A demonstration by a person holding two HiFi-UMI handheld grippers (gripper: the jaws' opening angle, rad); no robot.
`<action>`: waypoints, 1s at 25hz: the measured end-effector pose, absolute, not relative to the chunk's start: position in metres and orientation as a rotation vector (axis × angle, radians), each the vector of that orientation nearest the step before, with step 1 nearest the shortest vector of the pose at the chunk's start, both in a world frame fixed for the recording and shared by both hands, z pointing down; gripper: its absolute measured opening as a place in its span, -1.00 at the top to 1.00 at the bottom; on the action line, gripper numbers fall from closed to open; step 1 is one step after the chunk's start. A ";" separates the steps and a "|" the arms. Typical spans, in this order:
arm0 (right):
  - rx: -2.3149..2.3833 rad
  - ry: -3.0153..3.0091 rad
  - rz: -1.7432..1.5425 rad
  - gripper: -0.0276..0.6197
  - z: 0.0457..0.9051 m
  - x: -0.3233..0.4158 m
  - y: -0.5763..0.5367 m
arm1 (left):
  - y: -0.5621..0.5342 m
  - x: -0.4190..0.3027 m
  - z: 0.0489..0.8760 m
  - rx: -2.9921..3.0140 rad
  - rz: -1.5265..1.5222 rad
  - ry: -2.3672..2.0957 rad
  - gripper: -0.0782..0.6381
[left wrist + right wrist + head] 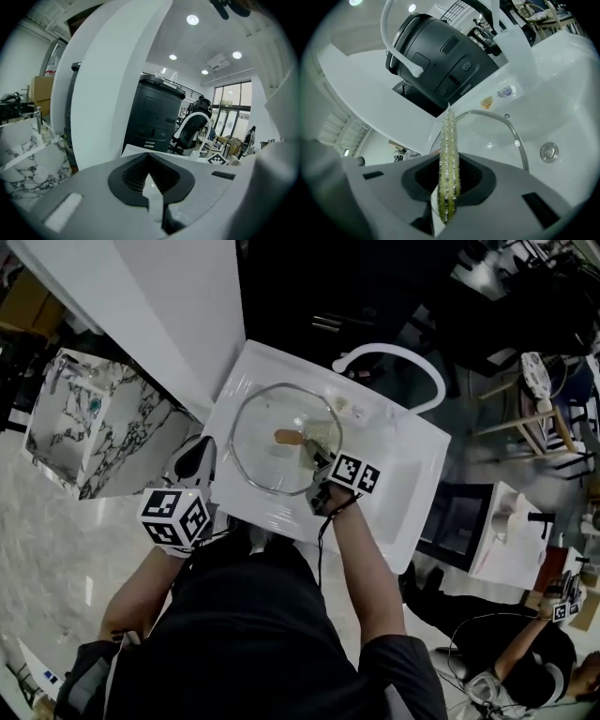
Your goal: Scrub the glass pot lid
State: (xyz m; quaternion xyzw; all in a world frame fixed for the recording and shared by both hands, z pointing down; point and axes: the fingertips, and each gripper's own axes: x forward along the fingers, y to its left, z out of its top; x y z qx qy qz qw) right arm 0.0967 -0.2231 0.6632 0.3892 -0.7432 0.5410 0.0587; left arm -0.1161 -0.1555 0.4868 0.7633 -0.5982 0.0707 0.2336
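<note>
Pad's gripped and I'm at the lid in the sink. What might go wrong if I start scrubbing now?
1. The glass lid lies loose in the sink. The left gripper sits beside the sink's left edge, not on the lid, so a hard stroke may slide or rock it.
2. The right gripper clamps the green scrub pad edge-on. Under pressure the thin pad may fold or slip, bringing the jaws onto the glass.

The glass lid [267, 454] is clear, the scouring pad [449, 164] rough, the sink [411, 465] glossy.

Glass lid [267, 457] flat in sink [420, 457]
</note>
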 end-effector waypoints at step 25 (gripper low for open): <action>1.393 -2.174 1.622 0.71 0.691 0.171 -0.206 | -0.170 -0.057 0.495 2.212 0.297 -1.482 0.78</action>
